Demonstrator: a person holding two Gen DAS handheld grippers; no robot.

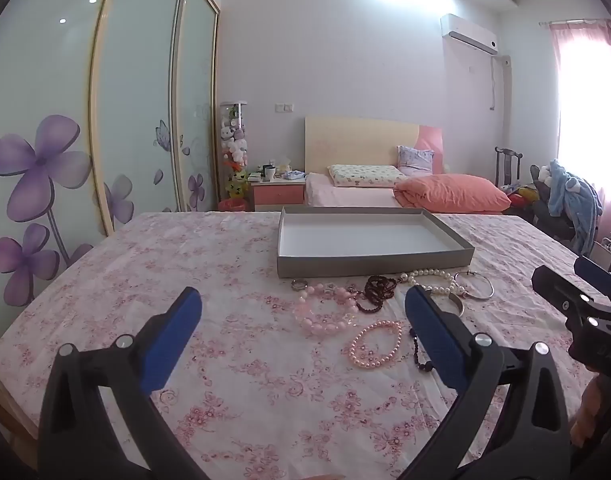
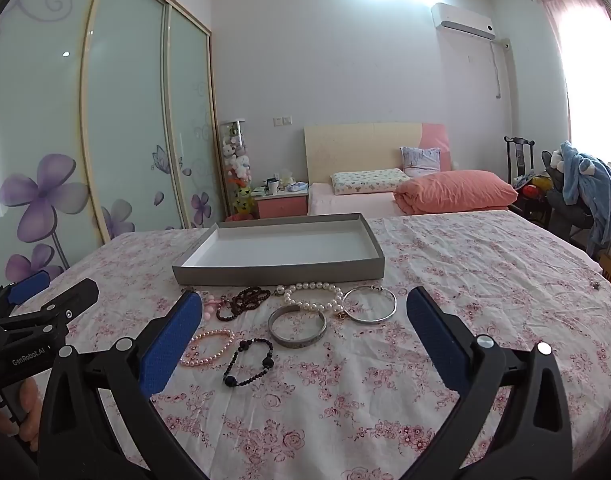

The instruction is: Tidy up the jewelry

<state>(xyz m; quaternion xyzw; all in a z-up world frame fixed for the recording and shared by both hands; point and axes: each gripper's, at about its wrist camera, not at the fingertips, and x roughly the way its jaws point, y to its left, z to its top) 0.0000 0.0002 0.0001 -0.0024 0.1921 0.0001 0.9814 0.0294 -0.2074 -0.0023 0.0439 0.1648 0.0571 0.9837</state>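
**Both your grippers wide apart above the jewelry**

Your left gripper (image 1: 303,312) and right gripper (image 2: 305,312) hold nothing. The gray tray (image 2: 279,274) lies on the floral cloth (image 2: 465,280); just before it lie the white pearl bracelet (image 2: 314,295), silver bangle (image 2: 297,330) and pink pearl bracelet (image 1: 375,344).

Left tool (image 1: 303,312) gapes above bracelets (image 1: 375,344) before tray (image 1: 375,258).
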